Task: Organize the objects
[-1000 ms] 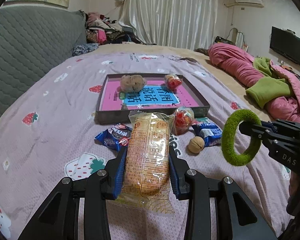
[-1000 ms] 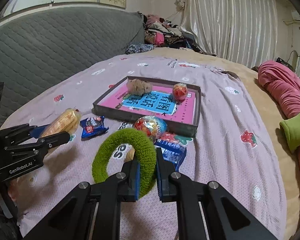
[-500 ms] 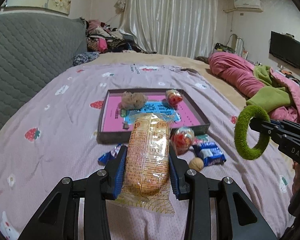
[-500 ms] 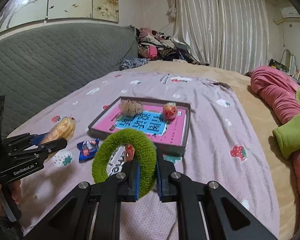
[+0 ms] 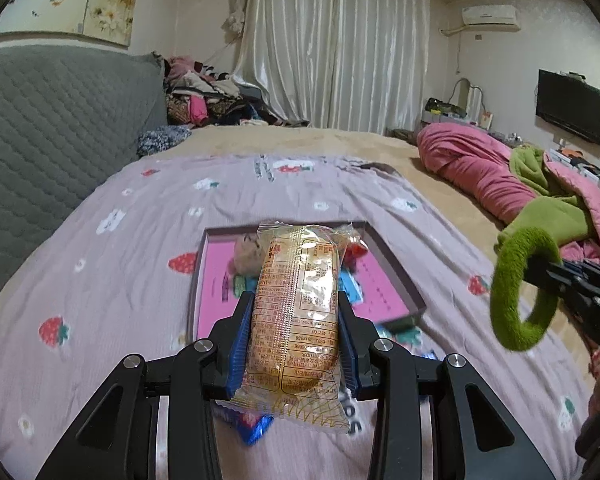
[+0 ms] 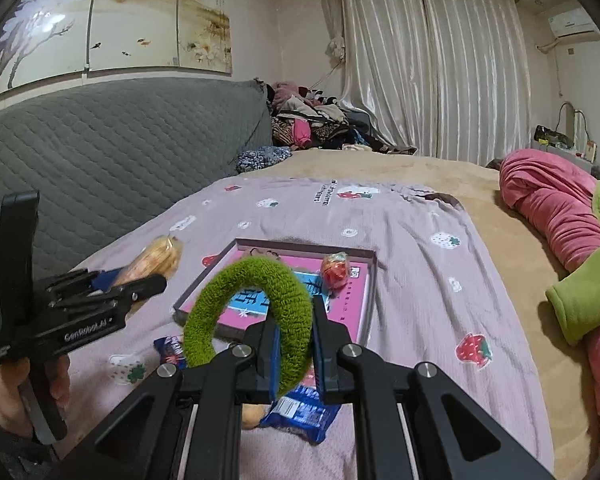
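My left gripper [image 5: 294,316] is shut on a clear-wrapped bread pack [image 5: 296,316] and holds it in the air above the near edge of the grey-rimmed tray [image 5: 404,280], which has a pink and blue floor. My right gripper [image 6: 294,340] is shut on a fuzzy green ring [image 6: 256,316], also raised, in front of the tray [image 6: 368,312]. In the tray lie a brown fuzzy ball [image 5: 246,254] and a red wrapped candy [image 6: 334,270]. The green ring [image 5: 520,288] and right gripper show at the right of the left wrist view; the bread [image 6: 156,260] and left gripper [image 6: 140,284] show at the left of the right wrist view.
Blue snack packets [image 6: 300,412] [image 6: 170,350] and a tan ball [image 6: 252,414] lie on the strawberry-print sheet [image 5: 120,280] near the tray's front. A pink quilt [image 5: 480,176] with a green garment [image 6: 580,300] lies at the right. A grey padded headboard [image 6: 100,152] stands at the left.
Both grippers have risen and pulled back from the bed with their loads still held. The tray and loose snacks now sit lower in both views. The bread now hangs over the tray's near edge.
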`<state>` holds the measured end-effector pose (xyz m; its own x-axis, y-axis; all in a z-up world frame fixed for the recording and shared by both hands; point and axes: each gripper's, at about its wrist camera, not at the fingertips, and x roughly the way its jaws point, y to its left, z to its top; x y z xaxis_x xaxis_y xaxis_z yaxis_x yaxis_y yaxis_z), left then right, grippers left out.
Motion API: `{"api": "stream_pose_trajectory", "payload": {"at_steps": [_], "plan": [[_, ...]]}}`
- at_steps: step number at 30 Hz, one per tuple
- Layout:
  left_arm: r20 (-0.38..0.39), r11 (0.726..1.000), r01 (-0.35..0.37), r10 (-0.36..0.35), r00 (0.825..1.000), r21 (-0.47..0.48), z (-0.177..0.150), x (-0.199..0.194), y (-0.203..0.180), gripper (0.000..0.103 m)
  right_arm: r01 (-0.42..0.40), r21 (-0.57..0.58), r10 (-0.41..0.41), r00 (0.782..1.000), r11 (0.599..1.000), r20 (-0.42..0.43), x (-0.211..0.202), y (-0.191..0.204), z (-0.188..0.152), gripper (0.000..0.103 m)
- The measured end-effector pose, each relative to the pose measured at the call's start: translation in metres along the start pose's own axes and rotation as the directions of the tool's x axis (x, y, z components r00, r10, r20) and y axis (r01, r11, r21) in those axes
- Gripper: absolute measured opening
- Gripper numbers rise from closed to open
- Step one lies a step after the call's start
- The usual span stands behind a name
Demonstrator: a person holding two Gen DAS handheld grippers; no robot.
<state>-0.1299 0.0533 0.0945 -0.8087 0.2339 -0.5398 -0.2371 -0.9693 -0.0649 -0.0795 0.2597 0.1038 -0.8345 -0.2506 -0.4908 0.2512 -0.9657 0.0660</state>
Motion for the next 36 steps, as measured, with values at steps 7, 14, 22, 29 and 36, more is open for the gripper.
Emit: {"api": "stream_pose_trajectory", "payload": {"at_steps": [7,14,22,29,36], "plan": [[0.017,1.000,0.001,-0.001,1.000,-0.003,0.031,0.036,0.002,0.039,0.034,-0.050,-0.032,0.999,0.998,0.036,0.006,-0.006,0.018,0.013],[0.017,1.000,-0.005,0.005,1.000,-0.019,0.058,0.079,0.009,0.039,0.057,-0.088,-0.052,0.997,0.994,0.060,0.018,-0.008,0.023,0.013],[0.013,1.000,-0.014,0.014,1.000,-0.011,0.064,0.105,0.020,0.039,0.056,-0.007,-0.055,0.996,0.998,0.067,0.047,-0.016,0.030,0.013],[0.013,0.999,-0.021,0.022,1.000,-0.029,0.059,0.123,0.038,0.039,0.045,0.064,-0.050,0.994,0.997,0.092,0.083,-0.025,0.051,0.013],[-0.005,0.998,-0.015,0.014,1.000,-0.061,0.051,0.137,0.057,0.039,0.051,0.065,-0.057,0.994,0.997,0.094,0.118,-0.020,0.065,0.013]]}}
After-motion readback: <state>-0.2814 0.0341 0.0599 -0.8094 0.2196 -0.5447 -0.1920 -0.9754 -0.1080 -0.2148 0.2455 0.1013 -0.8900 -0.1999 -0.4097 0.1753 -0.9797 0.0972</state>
